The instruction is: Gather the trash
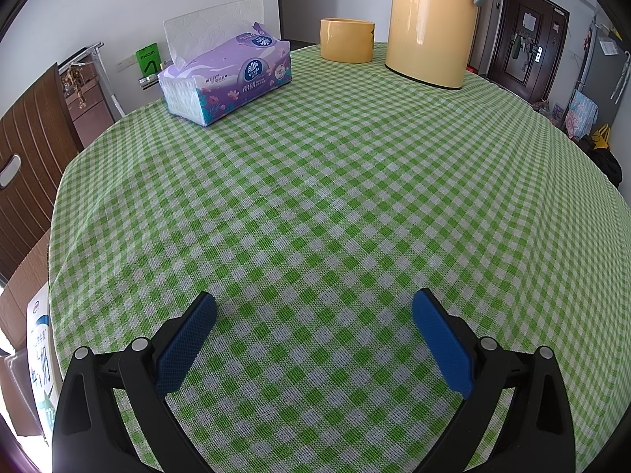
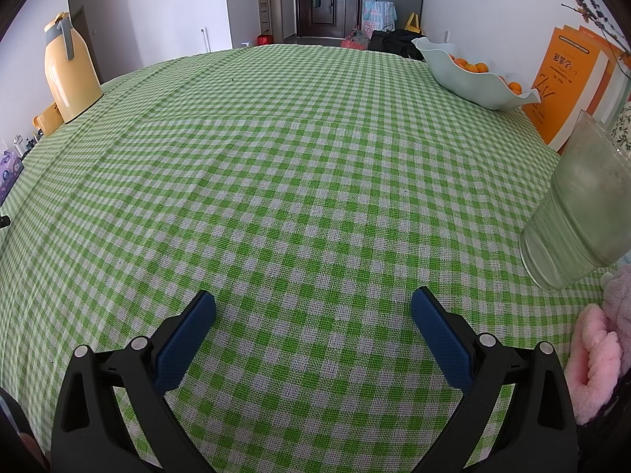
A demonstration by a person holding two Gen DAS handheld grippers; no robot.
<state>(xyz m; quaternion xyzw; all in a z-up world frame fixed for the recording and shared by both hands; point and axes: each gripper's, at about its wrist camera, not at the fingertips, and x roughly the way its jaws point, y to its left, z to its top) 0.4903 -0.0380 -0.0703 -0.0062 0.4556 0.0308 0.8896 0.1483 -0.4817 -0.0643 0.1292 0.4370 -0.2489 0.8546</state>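
- Grippers hovering low over the green gingham tablecloth point(image 1: 315, 181), both w/ jaws spread wide, nothing between the blue pads: left gripper point(image 1: 314, 305), right gripper point(image 2: 313, 303). Prob. staged open so either can drop onto a scrap fast.
- Trash itself isn't showing in either view; no wrapper or crumpled paper on the cloth, so can't tell where it's lying. Judging the task is at a searching stage, or already finished.
- Purple tissue pack point(image 1: 226, 79) is sitting far-left near the table edge, one sheet sticking up. Yellow cup point(image 1: 347, 39) and yellow thermos jug point(image 1: 432, 19) are standing just beside each other at the far rim.
- Right side is getting crowded: frosted glass point(image 2: 579, 213) near the right gripper, fruit bowl w/ oranges point(image 2: 473, 79) and orange books point(image 2: 568, 79) beyond, pink fluffy fabric point(image 2: 595, 358) at the near-right edge.
- Centre of the cloth is leaving wide room for sweeping; swinging right risks clipping the glass.
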